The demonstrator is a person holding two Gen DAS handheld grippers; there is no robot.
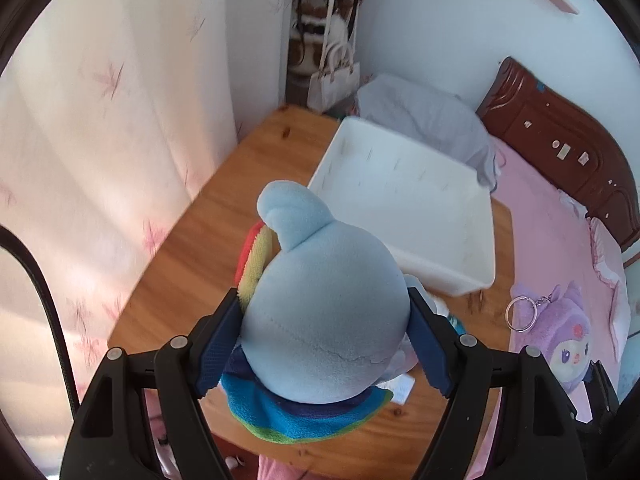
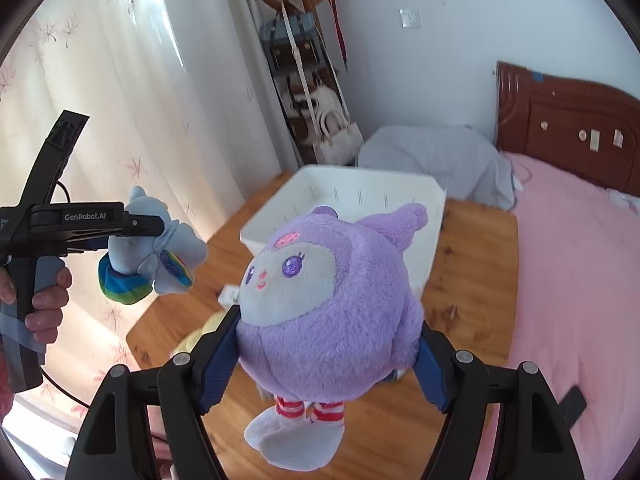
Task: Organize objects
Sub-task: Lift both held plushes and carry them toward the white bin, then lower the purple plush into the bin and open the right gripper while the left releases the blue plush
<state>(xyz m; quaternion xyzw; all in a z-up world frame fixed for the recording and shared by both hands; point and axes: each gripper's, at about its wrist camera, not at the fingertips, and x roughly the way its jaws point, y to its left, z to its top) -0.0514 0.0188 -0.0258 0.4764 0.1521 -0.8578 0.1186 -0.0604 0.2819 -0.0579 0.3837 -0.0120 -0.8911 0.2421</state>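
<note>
Left wrist view first: the left gripper (image 1: 326, 344) is clamped on a blue plush toy (image 1: 324, 320) with rainbow trim, jaws pressing its round head from both sides, lifted clear above the wooden table (image 1: 192, 248). Just ahead sits the white plastic bin (image 1: 404, 204), and what shows of its inside looks empty, so this plush is most likely headed there. Off to the right, the purple plush toy (image 1: 560, 332) peeks in, key ring dangling, with the pink bed (image 1: 540, 216) behind.

Over to the right wrist view: the right gripper (image 2: 328, 360) squeezes that purple plush toy (image 2: 328, 304) around its body, face up, striped legs hanging free over the table (image 2: 472, 288). The left gripper (image 2: 132, 228) holds the blue plush toy (image 2: 152, 256) aloft at left. The bin (image 2: 352, 208) waits beyond, nothing visible inside. Something yellowish lies on the table, mostly hidden under the purple plush toy.
</note>
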